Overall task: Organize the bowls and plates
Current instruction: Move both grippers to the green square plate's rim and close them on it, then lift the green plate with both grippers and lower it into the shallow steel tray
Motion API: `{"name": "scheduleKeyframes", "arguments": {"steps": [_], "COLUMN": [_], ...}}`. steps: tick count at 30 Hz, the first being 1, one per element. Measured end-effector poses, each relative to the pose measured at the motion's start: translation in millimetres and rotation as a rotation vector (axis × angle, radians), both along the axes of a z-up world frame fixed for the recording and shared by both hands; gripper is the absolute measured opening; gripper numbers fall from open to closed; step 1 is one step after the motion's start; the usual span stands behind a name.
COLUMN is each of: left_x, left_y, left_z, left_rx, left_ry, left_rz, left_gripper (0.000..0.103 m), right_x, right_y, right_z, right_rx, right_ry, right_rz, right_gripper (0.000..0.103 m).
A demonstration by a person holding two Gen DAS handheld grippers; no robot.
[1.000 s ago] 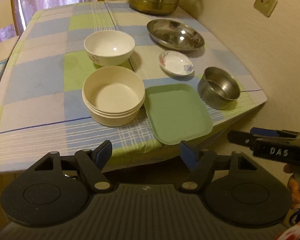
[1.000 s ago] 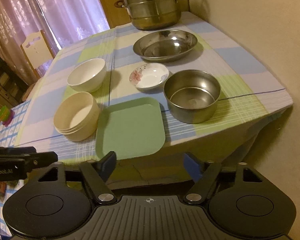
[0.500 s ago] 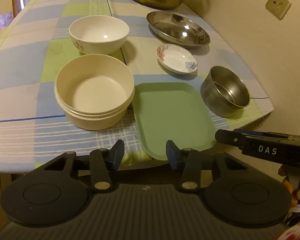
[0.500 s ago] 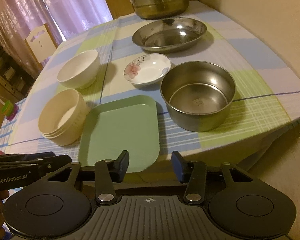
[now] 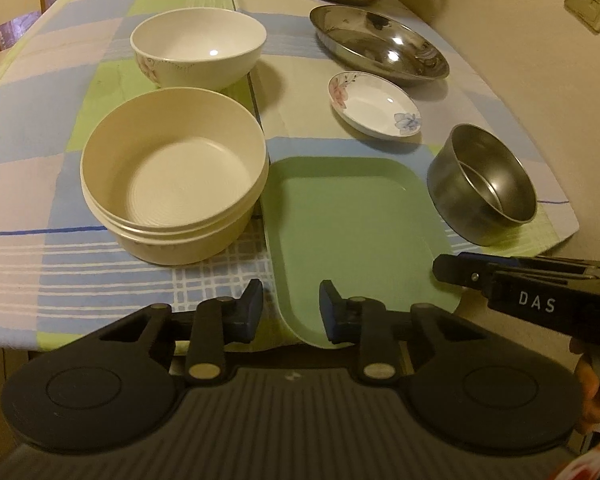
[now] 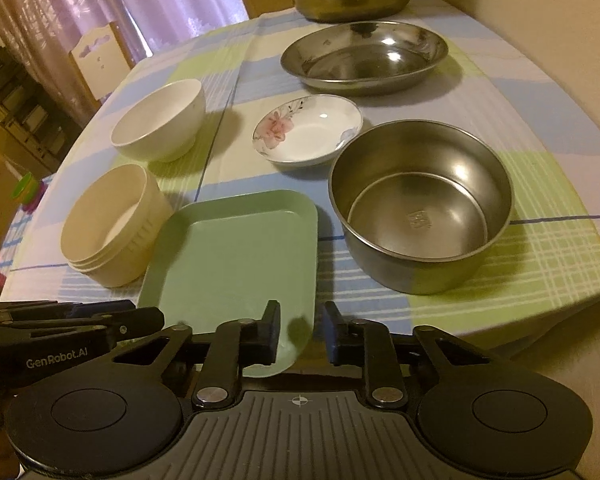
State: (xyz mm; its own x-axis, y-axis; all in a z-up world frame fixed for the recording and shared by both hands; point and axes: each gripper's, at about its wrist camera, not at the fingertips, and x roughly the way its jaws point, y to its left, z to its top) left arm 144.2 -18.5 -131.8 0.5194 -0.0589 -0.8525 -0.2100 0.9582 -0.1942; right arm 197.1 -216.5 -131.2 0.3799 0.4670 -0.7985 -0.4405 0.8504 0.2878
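Left wrist view: the left gripper (image 5: 288, 306) hovered over the near corner of a green square plate (image 5: 352, 232) that overhung the table (image 5: 28, 152) edge. Its jaws had just been closing, narrow but gripping nothing. Beside the plate sat stacked cream bowls (image 5: 174, 176), a white bowl (image 5: 198, 52), a small floral dish (image 5: 374, 104), a steel bowl (image 5: 482, 186) and a steel plate (image 5: 380, 50).

Right wrist view: the right gripper (image 6: 300, 332) hung at the green plate's (image 6: 232, 248) other near corner, its jaws also just closing, empty-handed. The steel bowl (image 6: 420, 204) stood just right of the plate. Apart from the cream stack, everything lay spread singly, so sorting seemed barely begun.
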Motion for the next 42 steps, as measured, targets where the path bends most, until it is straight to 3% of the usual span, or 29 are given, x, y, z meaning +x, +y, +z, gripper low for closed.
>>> {"name": "scheduleKeyframes", "arguments": {"steps": [9, 13, 29, 42], "left_x": [6, 6, -8, 43], "left_y": [-5, -7, -29, -57], "left_z": [-3, -3, 50, 85], "left_rx": [0.025, 0.043, 0.090, 0.122], "left_ry": [0.012, 0.014, -0.089, -0.196], "left_rz": [0.036, 0.051, 0.123, 0.167], "left_gripper": [0.013, 0.006, 0.006, 0.006], "right_x": [6, 8, 9, 62], "right_y": [1, -2, -19, -38], "right_z": [-7, -7, 45, 76], "right_rx": [-0.013, -0.011, 0.030, 0.071], "right_ry": [0.001, -0.003, -0.189, -0.259], "right_rz": [0.053, 0.067, 0.214, 0.214], "right_gripper": [0.006, 0.005, 0.005, 0.005]}}
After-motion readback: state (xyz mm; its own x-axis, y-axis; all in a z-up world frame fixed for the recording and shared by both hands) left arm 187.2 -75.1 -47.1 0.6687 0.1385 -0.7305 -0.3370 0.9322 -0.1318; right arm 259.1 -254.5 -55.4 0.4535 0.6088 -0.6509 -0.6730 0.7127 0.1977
